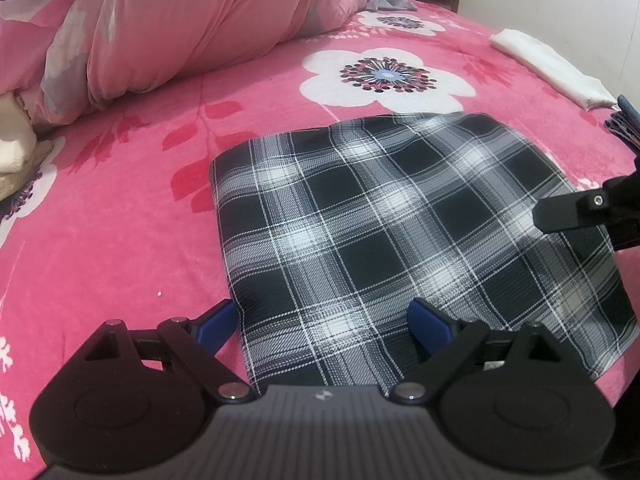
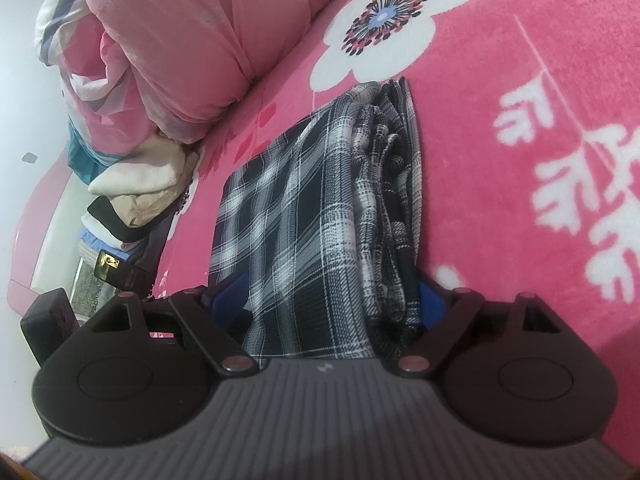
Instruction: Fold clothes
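Plaid cloth (image 2: 304, 216) sits between the right tool's (image 2: 332, 300) wide-spread fingers.

On the one bed (image 1: 132, 216) lie one folded plaid garment (image 1: 384, 232), one folded white cloth (image 1: 552, 68), one rolled pink quilt (image 1: 192, 28) and one pile of pale clothes (image 2: 148, 184), with two claws, left claw (image 1: 324, 320) and right claw (image 2: 332, 304).
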Demonstrator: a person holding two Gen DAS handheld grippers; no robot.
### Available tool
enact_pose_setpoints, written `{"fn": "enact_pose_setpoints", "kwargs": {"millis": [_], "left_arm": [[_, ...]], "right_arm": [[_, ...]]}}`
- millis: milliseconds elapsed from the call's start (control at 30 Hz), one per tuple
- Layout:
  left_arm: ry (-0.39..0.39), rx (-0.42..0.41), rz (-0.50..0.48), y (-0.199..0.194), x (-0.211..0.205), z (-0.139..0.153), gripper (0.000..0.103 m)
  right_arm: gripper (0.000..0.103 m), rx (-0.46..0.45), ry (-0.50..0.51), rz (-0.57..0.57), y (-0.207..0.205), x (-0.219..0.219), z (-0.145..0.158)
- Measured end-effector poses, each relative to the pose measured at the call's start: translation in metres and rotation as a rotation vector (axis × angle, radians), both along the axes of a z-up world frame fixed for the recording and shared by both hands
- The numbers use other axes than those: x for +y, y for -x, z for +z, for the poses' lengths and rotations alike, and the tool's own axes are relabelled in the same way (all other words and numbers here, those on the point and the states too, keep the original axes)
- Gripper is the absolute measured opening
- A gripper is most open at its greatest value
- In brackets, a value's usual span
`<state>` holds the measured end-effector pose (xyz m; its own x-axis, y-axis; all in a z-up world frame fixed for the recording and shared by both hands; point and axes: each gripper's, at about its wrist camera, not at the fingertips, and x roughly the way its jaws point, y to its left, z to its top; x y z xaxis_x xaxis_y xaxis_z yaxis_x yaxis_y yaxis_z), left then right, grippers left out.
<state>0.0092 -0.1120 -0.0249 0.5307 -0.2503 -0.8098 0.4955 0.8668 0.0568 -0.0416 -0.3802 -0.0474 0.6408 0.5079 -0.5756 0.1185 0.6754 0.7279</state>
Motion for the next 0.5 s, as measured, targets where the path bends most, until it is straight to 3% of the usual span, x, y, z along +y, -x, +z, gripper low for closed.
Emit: {"fn": "enact_pose_setpoints", "kwargs": {"millis": [500], "left_arm": [[0.004, 0.001, -0.001, -0.0002, 0.0003, -0.001, 0.093]], "right_arm": [[0.088, 0.003, 0.006, 0.009, -0.0016, 0.003, 0.0012]]}}
